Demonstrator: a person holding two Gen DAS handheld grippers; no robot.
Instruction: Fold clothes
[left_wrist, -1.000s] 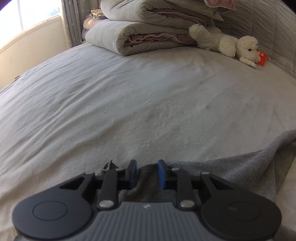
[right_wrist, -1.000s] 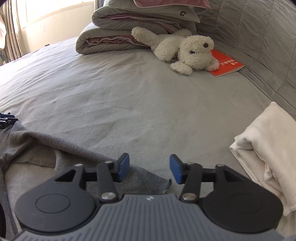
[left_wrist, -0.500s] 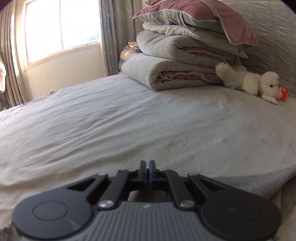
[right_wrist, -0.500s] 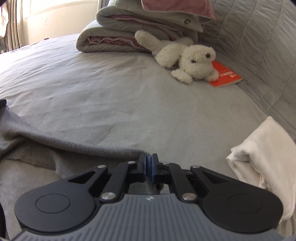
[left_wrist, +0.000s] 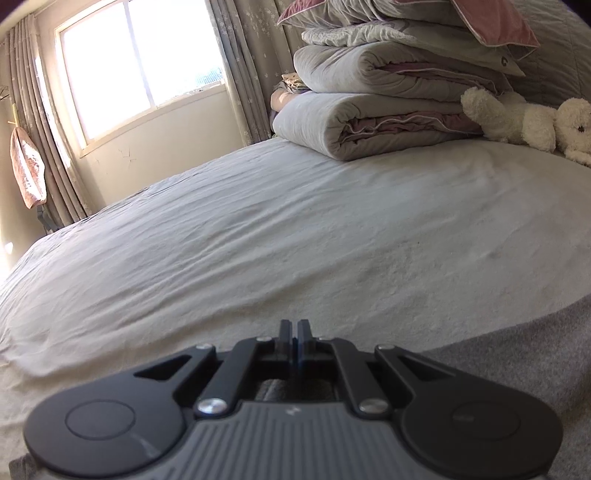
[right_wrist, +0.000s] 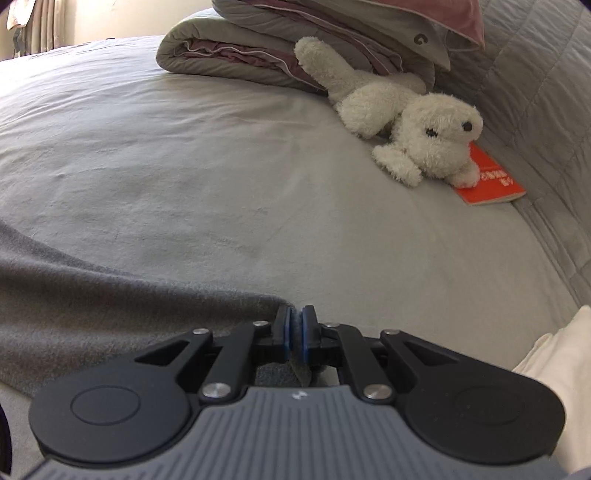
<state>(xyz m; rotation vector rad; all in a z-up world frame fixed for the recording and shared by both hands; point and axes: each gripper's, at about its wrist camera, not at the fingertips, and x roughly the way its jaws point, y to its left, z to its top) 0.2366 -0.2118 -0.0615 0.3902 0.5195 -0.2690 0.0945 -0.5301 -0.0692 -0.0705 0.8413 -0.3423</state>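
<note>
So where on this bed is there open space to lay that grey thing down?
The wide middle of the bed sheet is bare, bordered by the grey garment in front and the folded quilts behind. It is crowded at the headboard side: the plush dog, the red booklet, and a cream folded cloth at the right edge.

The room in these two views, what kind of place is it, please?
Most likely a home bedroom. A wide bed fills both views, folded quilts are stacked at its far end beside a white plush dog, and a curtained window lights it.
</note>
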